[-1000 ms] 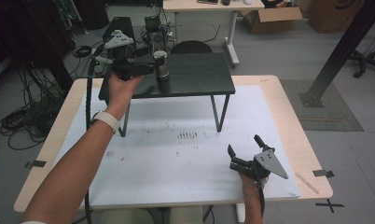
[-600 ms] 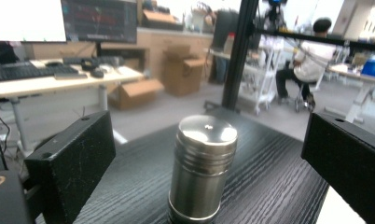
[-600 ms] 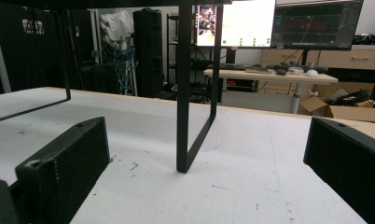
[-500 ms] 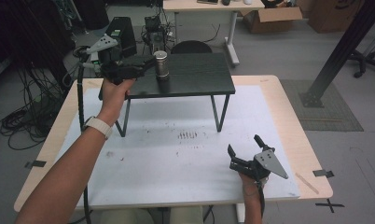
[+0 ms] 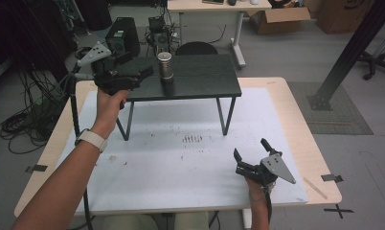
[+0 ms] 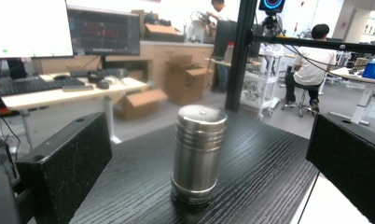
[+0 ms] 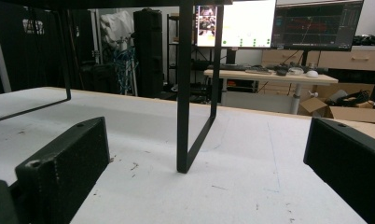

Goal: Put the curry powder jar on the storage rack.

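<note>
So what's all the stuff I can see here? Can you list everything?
metal canister: one, silver, upright on the raised shelf, near its far left edge
raised shelf: one, black top on thin black legs, standing at the back of the table
mat: one, white with small dark marks, covering the table top
table: one, light wood, under the mat
tape pieces: a few, dark, on the table edges and floor
left claw: one, black, jaws open, just been opening, beside the canister, apart from it
right claw: one, black, jaws open, low over the mat at the near right
</note>
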The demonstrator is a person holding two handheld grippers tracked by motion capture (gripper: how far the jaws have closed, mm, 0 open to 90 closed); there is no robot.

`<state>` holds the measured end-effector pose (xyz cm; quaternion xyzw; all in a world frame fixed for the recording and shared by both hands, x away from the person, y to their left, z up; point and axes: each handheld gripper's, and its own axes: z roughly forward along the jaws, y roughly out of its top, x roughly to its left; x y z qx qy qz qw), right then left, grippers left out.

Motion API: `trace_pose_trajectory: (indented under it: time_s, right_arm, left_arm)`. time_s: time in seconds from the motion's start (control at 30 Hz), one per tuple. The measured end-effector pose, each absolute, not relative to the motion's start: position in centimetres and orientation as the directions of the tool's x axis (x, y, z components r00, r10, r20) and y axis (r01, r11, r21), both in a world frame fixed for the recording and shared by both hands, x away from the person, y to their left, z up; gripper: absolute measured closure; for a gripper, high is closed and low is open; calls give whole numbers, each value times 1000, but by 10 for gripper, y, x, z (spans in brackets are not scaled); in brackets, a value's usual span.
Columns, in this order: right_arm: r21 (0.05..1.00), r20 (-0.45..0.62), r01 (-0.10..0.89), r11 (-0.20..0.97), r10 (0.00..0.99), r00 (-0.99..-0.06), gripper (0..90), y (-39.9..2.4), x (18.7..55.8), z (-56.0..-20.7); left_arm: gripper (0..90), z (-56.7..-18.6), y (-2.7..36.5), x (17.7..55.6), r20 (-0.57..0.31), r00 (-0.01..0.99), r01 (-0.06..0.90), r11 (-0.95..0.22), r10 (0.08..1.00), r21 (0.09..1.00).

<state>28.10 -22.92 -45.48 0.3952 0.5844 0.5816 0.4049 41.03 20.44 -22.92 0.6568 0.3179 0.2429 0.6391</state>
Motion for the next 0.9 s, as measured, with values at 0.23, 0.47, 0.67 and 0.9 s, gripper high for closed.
trace_pose_trajectory:
  time_s: [0.23,0.47,0.67,0.9]
  right_arm:
    - [1000,-14,-10,11,933,-360,0,-229,281,-455]
    - [1000,-15,-11,12,933,-359,0,-229,281,-455]
    - [1000,-16,-14,12,933,-359,0,-229,281,-455]
    - [1000,-20,-16,15,933,-359,0,-229,281,-455]
  left_arm:
    - [5,-226,211,394,-66,689,52,41,722,998]
    - [6,-225,220,378,-58,687,21,61,724,998]
    - [6,-230,230,363,-67,687,-4,96,724,995]
    - [6,-238,242,349,-72,685,-15,112,725,994]
